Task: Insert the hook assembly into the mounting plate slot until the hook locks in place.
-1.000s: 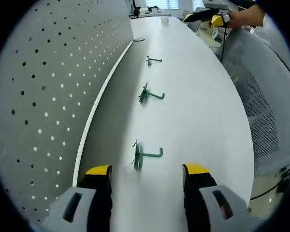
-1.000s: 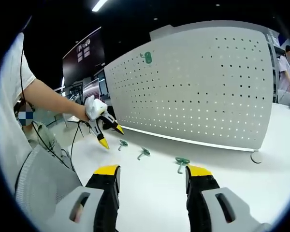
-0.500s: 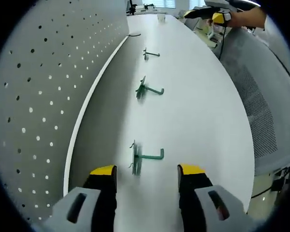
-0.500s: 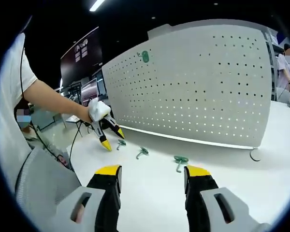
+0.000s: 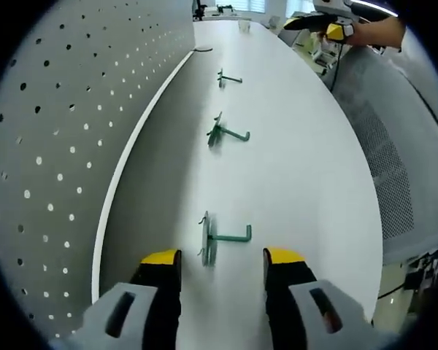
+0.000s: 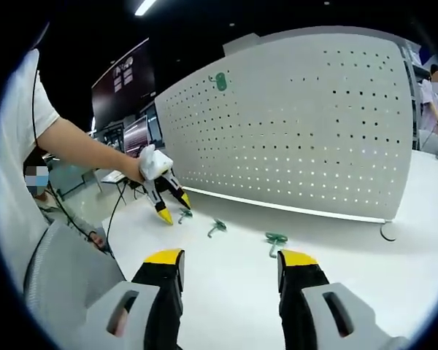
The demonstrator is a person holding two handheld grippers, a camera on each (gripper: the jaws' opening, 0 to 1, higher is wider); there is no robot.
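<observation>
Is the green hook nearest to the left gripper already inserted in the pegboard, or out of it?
Out: the nearest hook lies on the white table, apart from the pegboard.

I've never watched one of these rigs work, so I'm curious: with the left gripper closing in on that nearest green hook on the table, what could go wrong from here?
The left gripper is open, with the nearest green hook lying just ahead of its jaws. It is thin, so the jaws might pinch it crooked or push it along the white table. The pegboard has many small holes, so lining up the hook looks fiddly. Two more hooks lie beyond and could get knocked.
</observation>
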